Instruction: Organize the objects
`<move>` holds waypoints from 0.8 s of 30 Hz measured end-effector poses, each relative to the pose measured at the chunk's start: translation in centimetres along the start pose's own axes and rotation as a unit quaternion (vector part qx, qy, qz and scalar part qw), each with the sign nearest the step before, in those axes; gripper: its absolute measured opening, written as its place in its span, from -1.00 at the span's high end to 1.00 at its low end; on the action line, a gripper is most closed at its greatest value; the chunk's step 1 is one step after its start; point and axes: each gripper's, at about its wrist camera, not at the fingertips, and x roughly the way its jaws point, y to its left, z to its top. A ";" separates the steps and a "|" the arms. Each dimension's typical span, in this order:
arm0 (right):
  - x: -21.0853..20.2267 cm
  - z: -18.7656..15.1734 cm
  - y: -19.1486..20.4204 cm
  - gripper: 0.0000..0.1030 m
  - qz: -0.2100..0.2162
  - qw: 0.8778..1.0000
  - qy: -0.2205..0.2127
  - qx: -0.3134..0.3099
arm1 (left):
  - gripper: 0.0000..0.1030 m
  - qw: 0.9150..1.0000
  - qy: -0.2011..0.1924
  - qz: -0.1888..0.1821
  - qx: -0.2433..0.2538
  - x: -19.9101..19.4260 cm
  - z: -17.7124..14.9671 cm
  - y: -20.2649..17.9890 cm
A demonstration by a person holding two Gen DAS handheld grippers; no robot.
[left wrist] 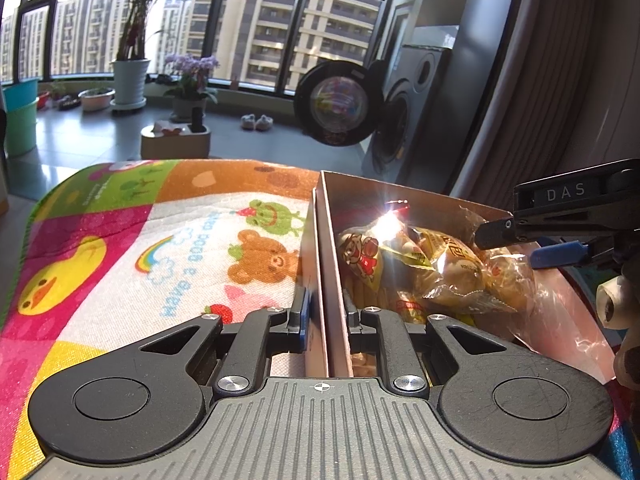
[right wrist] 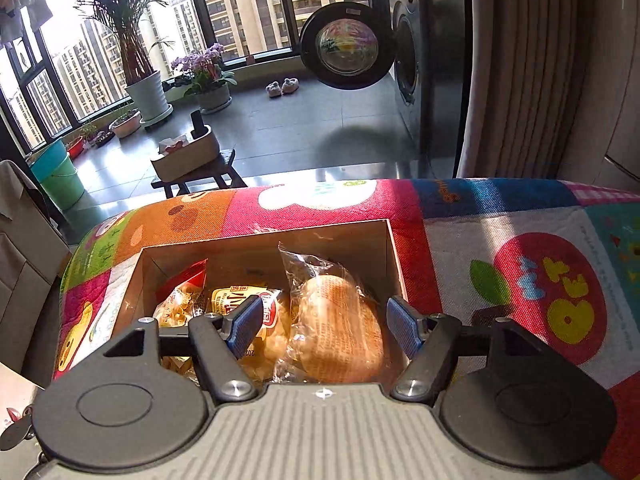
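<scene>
A cardboard box point(right wrist: 264, 236) stands on the colourful cartoon cloth point(left wrist: 120, 248). My left gripper point(left wrist: 326, 316) is shut on the box's left wall point(left wrist: 332, 240), one finger outside and one inside. Wrapped snacks fill the box: a bun in clear film point(right wrist: 340, 328), a yellow packet point(right wrist: 236, 296) and a red-edged bag point(right wrist: 180, 284). The left wrist view shows the same snack bags point(left wrist: 400, 252) glinting in the sun. Above the bun hangs my right gripper point(right wrist: 324, 326), open, its blue pads point(right wrist: 244, 324) holding nothing. It enters the left wrist view from the right, the right gripper point(left wrist: 516, 246) over the box.
The cloth point(right wrist: 520, 280) stretches to the right of the box and ends at a far edge. Beyond it are a washing machine with its door open point(right wrist: 344, 48), a curtain point(right wrist: 520, 68), a stool carrying a tissue box point(right wrist: 188, 152), potted plants point(right wrist: 148, 96) and green buckets point(right wrist: 60, 176).
</scene>
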 end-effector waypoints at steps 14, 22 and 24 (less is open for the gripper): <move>-11.9 -9.0 -2.4 -0.37 0.026 0.991 -0.056 -0.120 | 0.69 1.000 -0.002 0.008 0.007 -0.1 -0.1 -0.6; -8.1 -12.2 -1.7 -0.37 0.004 0.983 -0.059 -0.171 | 0.73 0.998 0.022 0.039 0.050 1.6 1.1 -2.2; -7.0 -11.4 -1.9 -0.42 0.007 0.986 -0.062 -0.152 | 0.72 0.998 0.036 0.021 0.036 2.8 2.2 -2.2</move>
